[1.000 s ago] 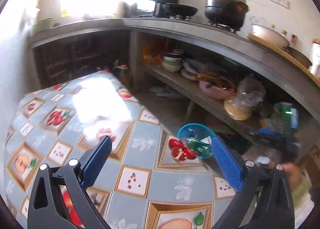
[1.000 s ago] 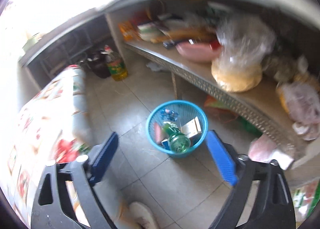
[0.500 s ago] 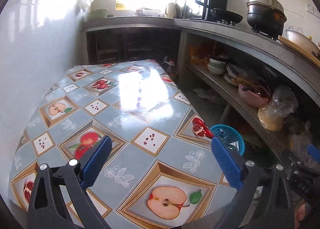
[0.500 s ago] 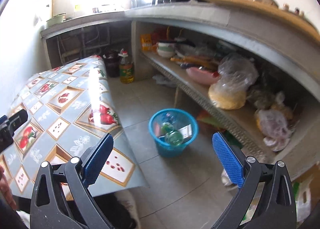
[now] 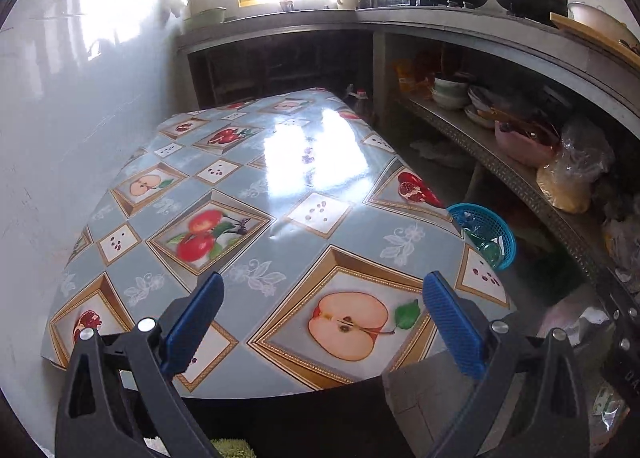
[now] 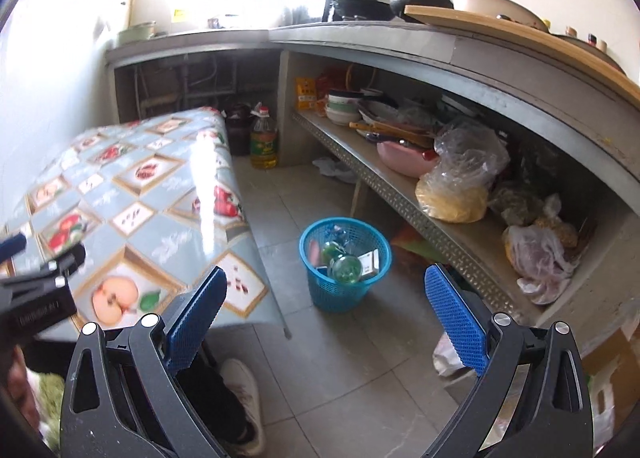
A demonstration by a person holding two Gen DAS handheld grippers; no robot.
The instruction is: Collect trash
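We hold both tools spread wide with nothing between the blue pads: the left tool [image 5: 322, 312] hangs over the near edge of the surface [image 5: 248, 193], and the right tool [image 6: 326, 310] hangs over the tiled floor [image 6: 360, 358], looking toward the blue basket [image 6: 340, 294]. That basket stands on the floor just beside the surface's corner and below the long shelf [image 6: 400, 197], and in the left view it shows past the far right edge of the cloth [image 5: 500, 230]. Inside it we can see a green bottle [image 6: 344, 268] lying on top, a small carton [image 6: 370, 262] at its right, and some crumpled wrappers toward the back; what lies under them is hidden. The fruit-patterned cloth on the surface carries no loose item that we can make out, though a strong glare covers its middle. So we judge the collecting to be largely done, perhaps finished: the trash we can identify already sits in the basket, and neither tool grips anything. What might be left is doubtful; the white scrap [image 6: 336, 171] on the floor under the shelf could be litter or a rag, and we cannot tell which.
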